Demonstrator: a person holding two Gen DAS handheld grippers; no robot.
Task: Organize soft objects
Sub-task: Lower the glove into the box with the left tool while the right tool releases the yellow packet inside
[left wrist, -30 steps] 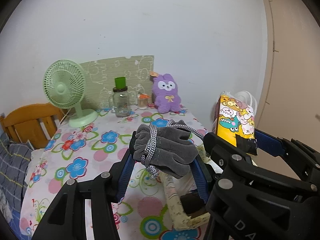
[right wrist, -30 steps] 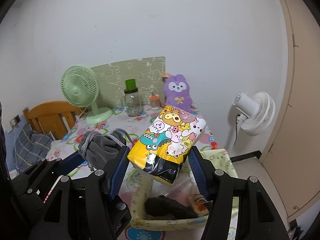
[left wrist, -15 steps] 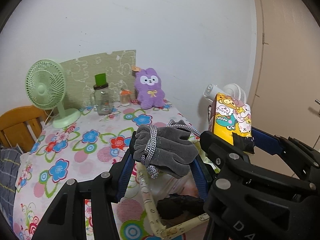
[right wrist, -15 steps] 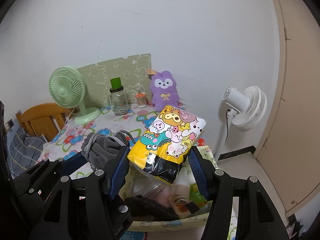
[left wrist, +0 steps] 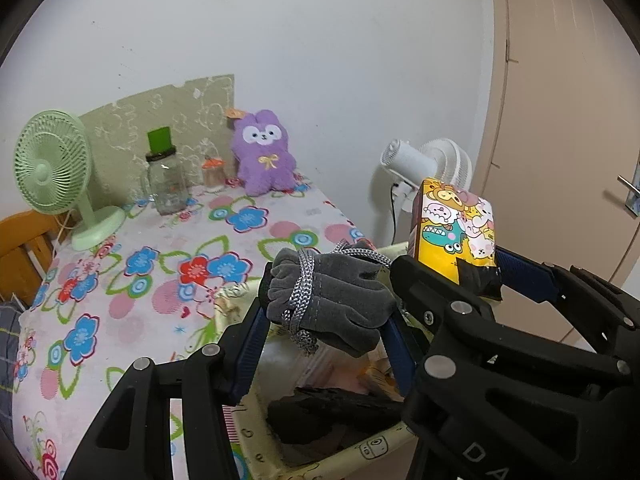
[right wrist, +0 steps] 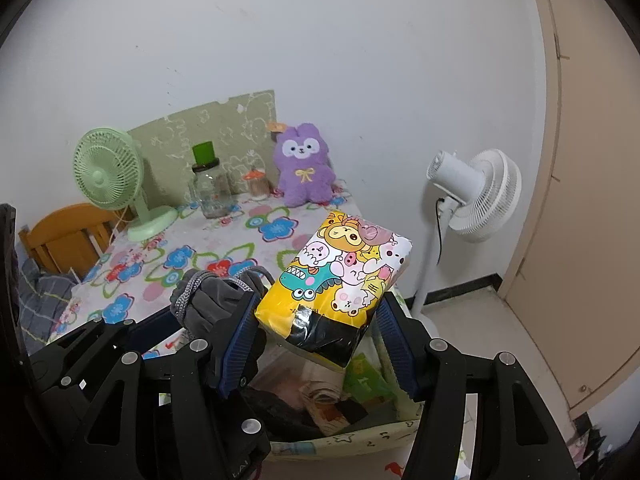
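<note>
Two hand-held grippers hang side by side above an open fabric storage box [right wrist: 340, 438] that sits at the near edge of a table with a flowered cloth [left wrist: 120, 264]. The left gripper [left wrist: 328, 312] is clamped on a grey drawstring pouch [left wrist: 336, 300] wound with silver cord. The right gripper [right wrist: 318, 322] is clamped on a yellow cartoon-print tissue pack [right wrist: 344, 272], its black-taped end lowest. Both soft items are held in the air over the box, which already contains dark cloth and folded pieces. The step in hand appears to be carrying both items to the box for stowing. The next move likely calls for lowering each item into free space inside the box, then spreading the jaws without the two grippers knocking together.
</note>
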